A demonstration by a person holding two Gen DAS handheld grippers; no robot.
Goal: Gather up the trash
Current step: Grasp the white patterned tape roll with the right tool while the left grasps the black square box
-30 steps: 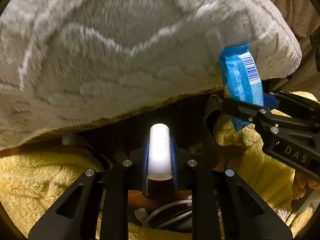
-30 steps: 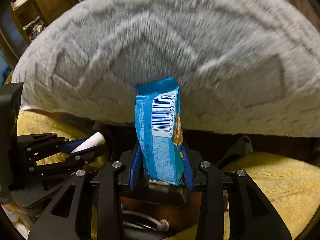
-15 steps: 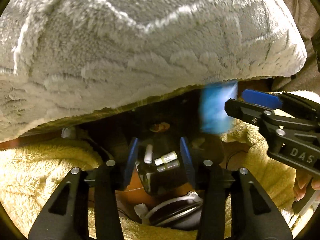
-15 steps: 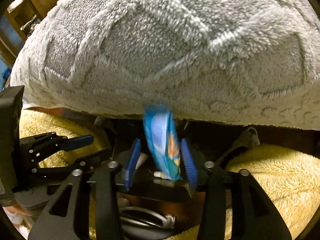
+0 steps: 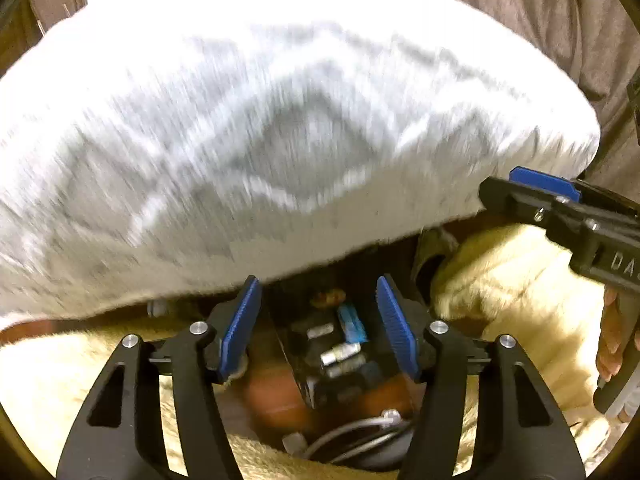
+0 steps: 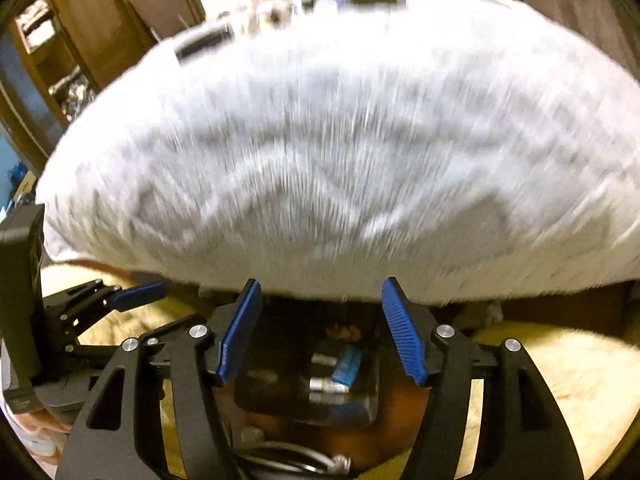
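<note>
You are holding both grippers above a dark bin (image 5: 344, 356) that is sitting low between two yellow fleece cushions; everything here is placed relative to that bin.

Nearest you, in the left wrist view, your left gripper (image 5: 318, 324) is hanging over the bin with its blue pads spread well apart. Its jaws have just been opening, and nothing is sitting between them. In the right wrist view, your right gripper (image 6: 322, 328) is hanging over the same bin, its jaws likewise parted, just opened and gripping nothing.

Inside the bin, the blue snack wrapper (image 6: 347, 365) is lying on the heap, tilted, just beside a pair of small silver-capped cylinders (image 6: 326, 386). From the left wrist view the same wrapper (image 5: 352, 324) is showing above those cylinders (image 5: 340, 354). An orange-brown scrap (image 5: 328, 297) is lying at the bin's far edge.

Below the bin in the picture, a grey cable (image 5: 352, 432) is curling over a reddish-brown surface.

Left and right of the bin, the yellow fleece (image 6: 560, 364) is bulging upward.

Beyond the bin, a large grey plush pillow (image 5: 280, 140) with a pale diamond pattern is overhanging it, blurred. Farther still, wooden shelving (image 6: 52, 64) is standing to the left, too blurred to read.
</note>
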